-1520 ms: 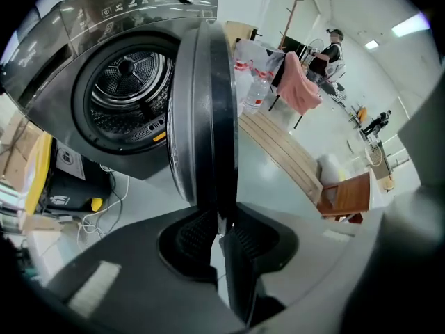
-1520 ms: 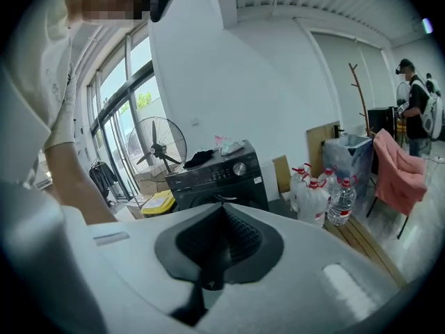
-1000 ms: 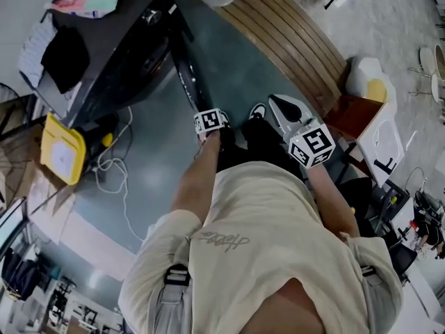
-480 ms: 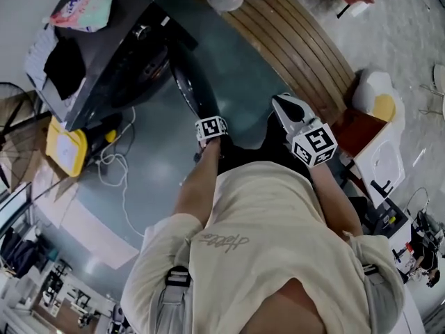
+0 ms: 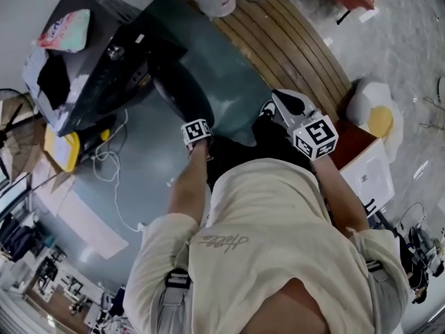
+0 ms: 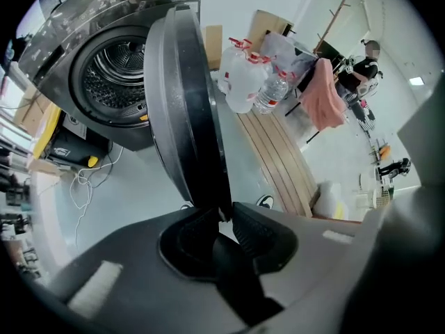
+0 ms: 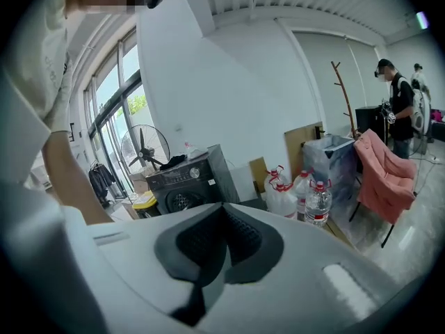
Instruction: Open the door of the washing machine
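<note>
A dark front-loading washing machine (image 5: 104, 82) stands at the upper left, its steel drum (image 6: 115, 75) exposed. Its round door (image 5: 182, 92) hangs well open, edge-on in the left gripper view (image 6: 184, 110). My left gripper (image 5: 197, 132) points steeply down at the door's free edge. Its jaws (image 6: 222, 218) have just been closing and the pads press on that rim. My right gripper (image 5: 285, 103) hovers apart to the right of the door, level with my body. In its own view the right gripper (image 7: 222, 211) is shut with nothing between the pads, and the machine (image 7: 184, 183) shows far behind.
Large water bottles (image 6: 250, 82) stand at the head of a wooden slatted platform (image 5: 292, 47) right of the machine. A yellow box (image 5: 59, 148) and a white cable (image 5: 115, 179) lie left of it. A pink chair (image 7: 386, 176), a fan (image 7: 142, 148) and a standing person (image 7: 400, 99) are further off.
The door has swung further away from the machine's front, and my left gripper has moved with its edge toward me. My right gripper has shifted sideways, still empty.
</note>
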